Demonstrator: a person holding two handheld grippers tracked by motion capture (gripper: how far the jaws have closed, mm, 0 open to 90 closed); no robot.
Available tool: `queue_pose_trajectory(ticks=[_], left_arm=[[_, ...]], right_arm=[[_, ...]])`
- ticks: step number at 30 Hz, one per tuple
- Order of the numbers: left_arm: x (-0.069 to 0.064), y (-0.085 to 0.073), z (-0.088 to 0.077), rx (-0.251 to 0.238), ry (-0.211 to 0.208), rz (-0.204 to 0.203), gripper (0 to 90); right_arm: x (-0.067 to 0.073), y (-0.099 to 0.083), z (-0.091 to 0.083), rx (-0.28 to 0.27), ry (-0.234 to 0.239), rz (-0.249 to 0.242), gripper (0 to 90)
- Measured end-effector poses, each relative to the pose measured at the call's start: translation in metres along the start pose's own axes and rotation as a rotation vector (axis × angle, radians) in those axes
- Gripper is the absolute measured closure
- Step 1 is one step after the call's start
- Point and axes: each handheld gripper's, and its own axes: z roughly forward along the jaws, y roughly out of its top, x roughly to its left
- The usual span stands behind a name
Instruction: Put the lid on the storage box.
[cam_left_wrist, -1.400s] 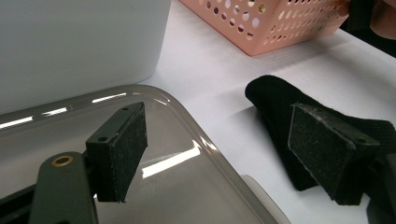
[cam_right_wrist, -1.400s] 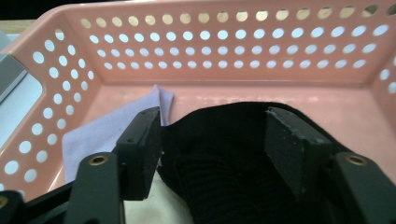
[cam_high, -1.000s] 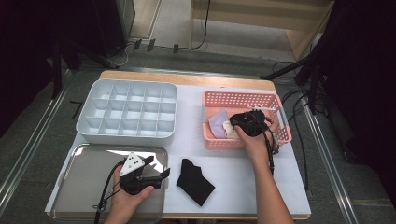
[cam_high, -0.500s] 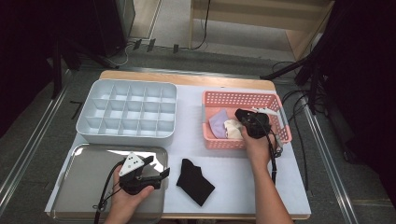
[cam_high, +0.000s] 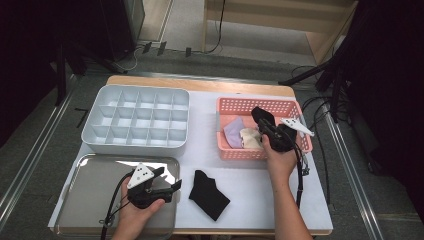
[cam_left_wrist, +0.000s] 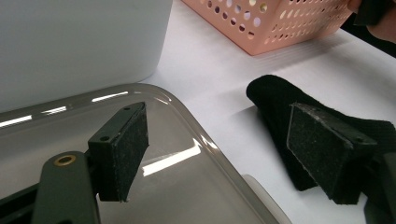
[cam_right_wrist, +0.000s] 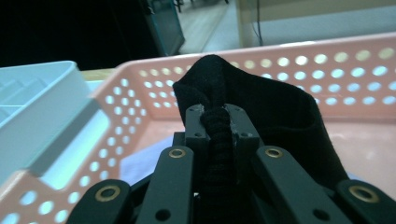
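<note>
Black sock pinched in the basket, ready to lift out.

Lower left of the high view, the left gripper waits wide open over the tray, a second sock just right of it. At right, the right gripper has just closed on a black sock inside the basket; its own view shows the pinched fold. Next, I judge: lift it clear of the rim.
</note>
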Motion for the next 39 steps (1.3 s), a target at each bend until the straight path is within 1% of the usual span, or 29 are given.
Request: queue_pose_trajectory(ticks=[3, 4, 7, 9, 12, 14, 15, 16, 17, 19, 20, 21, 22, 23, 24, 25, 26, 27, 28, 29, 30, 31, 32, 33, 35, 36, 37, 38, 39], left_arm=[[0.000, 0.000, 0.000, 0.002, 0.001, -0.001, 21.4], [0.000, 0.000, 0.000, 0.002, 0.002, 0.000, 21.4], [0.000, 0.000, 0.000, 0.000, 0.001, 0.000, 21.4], [0.000, 0.000, 0.000, -0.003, 0.000, -0.001, 21.4], [0.000, 0.000, 0.000, -0.005, 0.001, -0.003, 21.5], [0.000, 0.000, 0.000, -0.005, 0.001, -0.003, 21.5], [0.000, 0.000, 0.000, -0.005, 0.001, -0.003, 21.5], [0.000, 0.000, 0.000, -0.005, 0.001, -0.003, 21.5], [0.000, 0.000, 0.000, -0.005, 0.001, -0.003, 21.5], [0.000, 0.000, 0.000, -0.005, 0.001, -0.003, 21.5], [0.000, 0.000, 0.000, -0.005, 0.001, -0.003, 21.5], [0.000, 0.000, 0.000, -0.005, 0.000, -0.003, 21.5], [0.000, 0.000, 0.000, -0.005, 0.001, -0.004, 21.5], [0.000, 0.000, 0.000, -0.003, 0.002, -0.004, 21.5], [0.000, 0.000, 0.000, -0.004, 0.002, -0.005, 21.5], [0.000, 0.000, 0.000, -0.001, 0.002, -0.002, 21.5], [0.000, 0.000, 0.000, -0.001, 0.002, -0.002, 21.5], [0.000, 0.000, 0.000, -0.003, 0.000, -0.002, 21.5], [0.000, 0.000, 0.000, -0.003, 0.000, -0.001, 21.5], [0.000, 0.000, 0.000, -0.002, 0.001, -0.001, 21.5], [0.000, 0.000, 0.000, -0.003, 0.001, -0.001, 21.5], [0.000, 0.000, 0.000, -0.003, 0.001, -0.001, 21.5], [0.000, 0.000, 0.000, -0.003, 0.001, -0.002, 21.5], [0.000, 0.000, 0.000, -0.003, 0.001, -0.001, 21.5], [0.000, 0.000, 0.000, -0.003, 0.001, -0.001, 21.5], [0.000, 0.000, 0.000, -0.001, 0.002, -0.002, 21.5], [0.000, 0.000, 0.000, -0.001, 0.001, -0.005, 21.5], [0.000, 0.000, 0.000, -0.002, 0.000, -0.005, 21.6], [0.000, 0.000, 0.000, -0.002, 0.000, -0.005, 21.5]], right_arm=[[0.005, 0.000, -0.002, -0.020, 0.028, -0.016, 81.3], [0.008, 0.000, -0.003, -0.030, 0.047, -0.027, 81.2], [0.015, 0.000, -0.005, -0.057, 0.112, -0.036, 81.2], [0.019, 0.000, -0.006, -0.068, 0.143, -0.045, 81.3], [0.026, -0.001, -0.008, -0.059, 0.225, -0.036, 81.2], [0.032, -0.002, -0.008, -0.044, 0.294, -0.033, 81.1], [0.034, -0.003, -0.008, -0.039, 0.333, -0.022, 81.0], [0.036, -0.003, -0.007, -0.033, 0.350, -0.016, 80.9], [0.037, -0.004, -0.005, -0.018, 0.334, -0.025, 80.7], [0.037, -0.006, -0.001, 0.028, 0.229, -0.047, 80.5], [0.035, -0.007, 0.002, 0.051, 0.152, -0.056, 80.0], [0.032, -0.009, 0.004, 0.066, 0.101, -0.046, 79.7], [0.030, -0.009, 0.005, 0.064, 0.078, -0.049, 79.3], [0.028, -0.008, 0.005, 0.050, 0.036, -0.052, 78.4], [0.028, -0.008, 0.004, 0.046, 0.003, -0.053, 78.0], [0.026, -0.007, 0.004, 0.042, -0.024, -0.066, 77.0], [0.025, -0.007, 0.005, 0.049, -0.034, -0.061, 76.0], [0.024, -0.007, 0.007, 0.054, -0.045, -0.070, 74.6], [0.024, -0.008, 0.009, 0.070, -0.076, -0.082, 71.1], [0.024, -0.008, 0.010, 0.076, -0.103, -0.090, 67.9], [0.024, -0.009, 0.012, 0.076, -0.126, -0.111, 64.2], [0.024, -0.008, 0.013, 0.079, -0.139, -0.099, 60.3], [0.023, -0.008, 0.014, 0.072, -0.146, -0.106, 56.0], [0.023, -0.008, 0.015, 0.069, -0.158, -0.101, 53.5], [0.023, -0.008, 0.017, 0.063, -0.183, -0.123, 50.4], [0.023, -0.009, 0.018, 0.055, -0.182, -0.130, 50.7], [0.024, -0.009, 0.019, 0.052, -0.183, -0.160, 55.6], [0.025, -0.009, 0.019, 0.048, -0.192, -0.195, 58.0], [0.025, -0.009, 0.019, 0.041, -0.187, -0.216, 59.0]])
